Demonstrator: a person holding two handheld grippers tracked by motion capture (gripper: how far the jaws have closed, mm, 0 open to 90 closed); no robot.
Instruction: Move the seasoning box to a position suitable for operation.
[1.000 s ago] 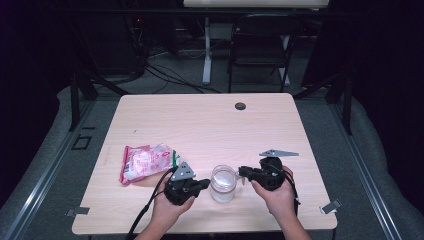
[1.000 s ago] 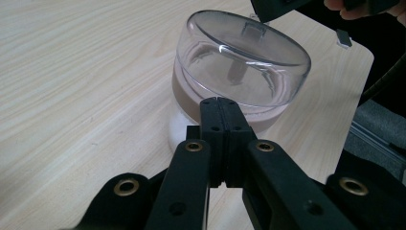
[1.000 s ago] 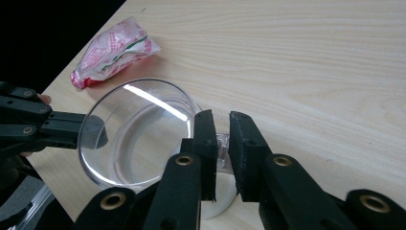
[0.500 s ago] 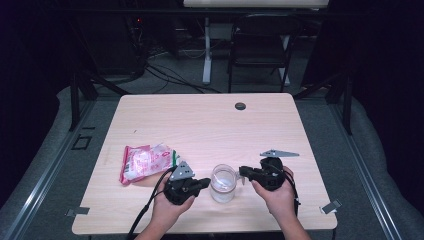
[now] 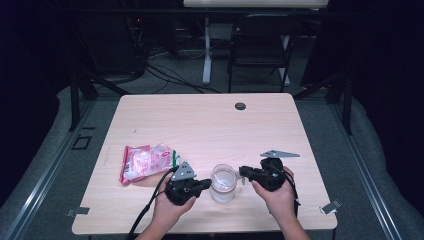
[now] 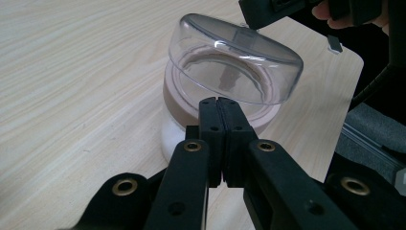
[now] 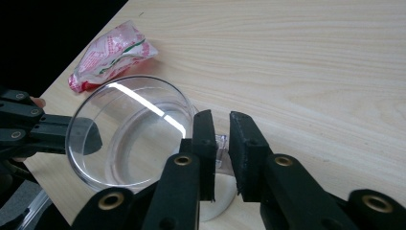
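A clear jar with a pale band stands near the table's front edge between both grippers. Its clear domed lid is tilted up on the far side. My left gripper is shut with nothing in it, its tips against the jar's near side under the lid. My right gripper is closed on a small clear tab at the lid's edge. Its jaws have just been opening slightly, with the tab still between them. From above, the left gripper and right gripper flank the jar.
A red and white snack packet lies left of the left hand. A small black round disc sits near the table's far edge. A chair and cables stand beyond the table.
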